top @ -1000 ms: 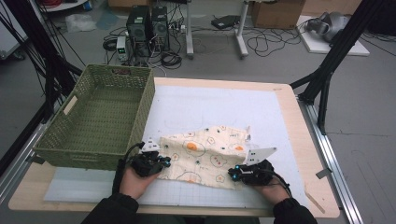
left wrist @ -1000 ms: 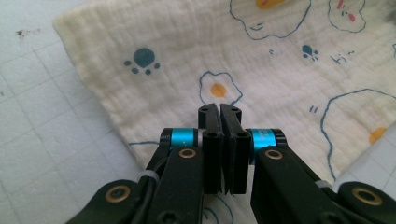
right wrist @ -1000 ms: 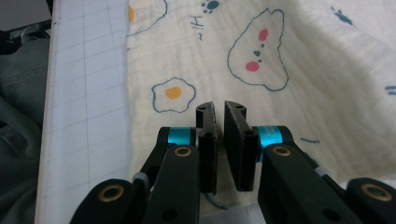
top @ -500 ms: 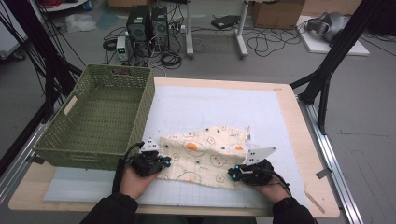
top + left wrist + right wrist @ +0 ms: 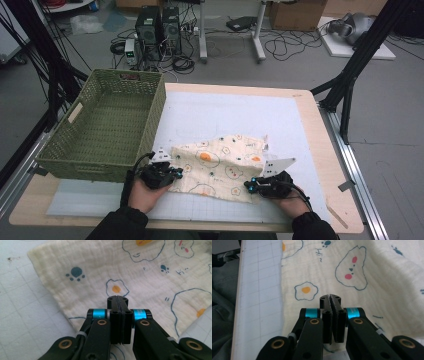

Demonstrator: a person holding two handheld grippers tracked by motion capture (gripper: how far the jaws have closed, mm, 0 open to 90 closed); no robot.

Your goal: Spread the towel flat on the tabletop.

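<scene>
Cream cloth [image 5: 220,167], printed with fried eggs and paw marks, lying rumpled on the white gridded mat [image 5: 225,115] at the near half of the wooden table [image 5: 320,150]. Left gripper [image 5: 167,172] at the cloth's near-left corner, right gripper [image 5: 257,186] at its near-right corner, each clenched on the cloth's edge. Green woven basket [image 5: 107,127] stands just left of the cloth, its near-right corner close beside the left gripper; mat beyond the cloth lies open to the far edge. Left gripper view: jaws pressed together over fabric [image 5: 140,277], bare mat [image 5: 22,302] at left. Right gripper view: the mat's edge [image 5: 259,290], with dark clothing below it.
</scene>
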